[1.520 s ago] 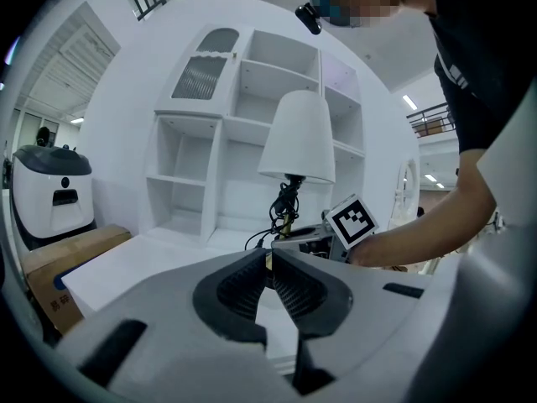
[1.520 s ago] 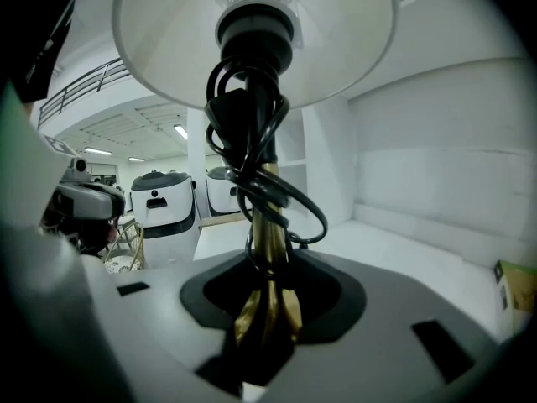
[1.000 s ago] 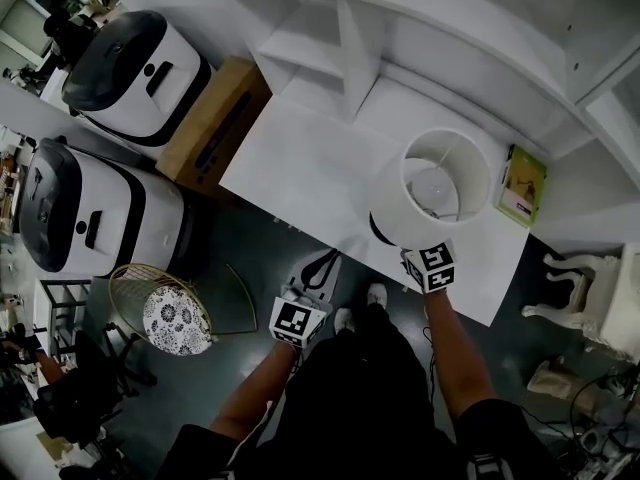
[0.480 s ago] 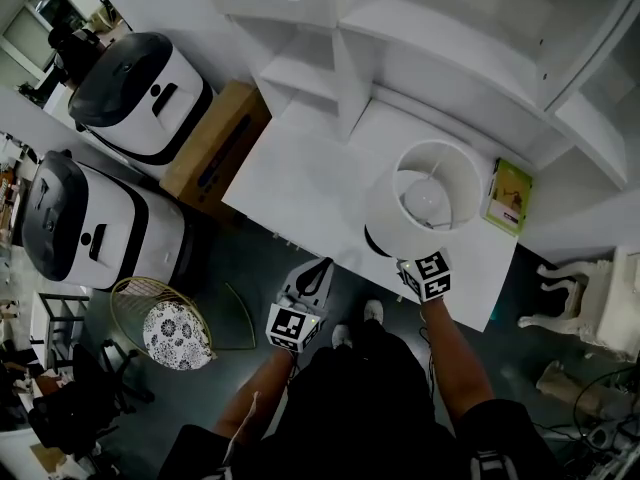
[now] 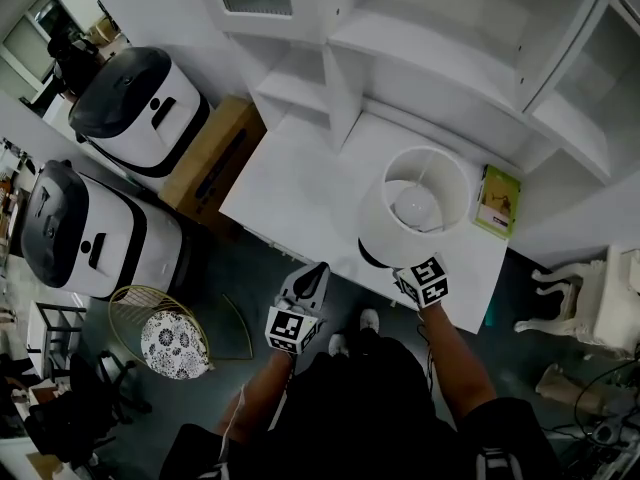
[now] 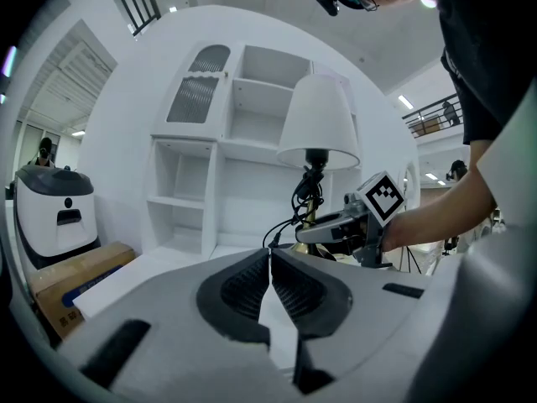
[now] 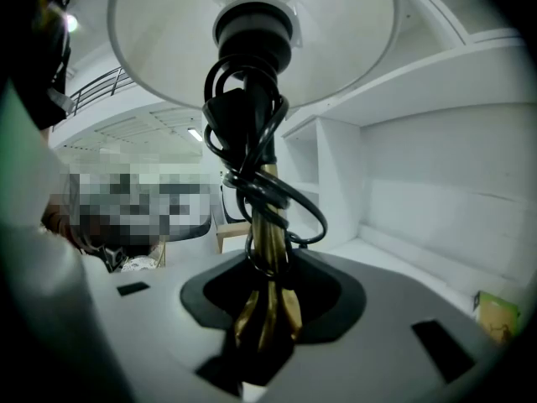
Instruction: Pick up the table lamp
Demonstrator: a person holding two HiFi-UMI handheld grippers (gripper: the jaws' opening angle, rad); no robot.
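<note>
Grip made: right gripper [image 7: 267, 313] is clamped on the brass stem [image 7: 268, 250] of the white-shaded table lamp [image 5: 378, 218], black cord [image 7: 250, 133] wound just above its jaws, while left gripper [image 6: 270, 269] hangs alongside, jaws together and empty, so only lifting clear of the white desk [image 5: 290, 168] seems left.

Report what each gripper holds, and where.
Right gripper: the lamp, by its brass stem below the cord. Left gripper: nothing, jaws shut.
</note>
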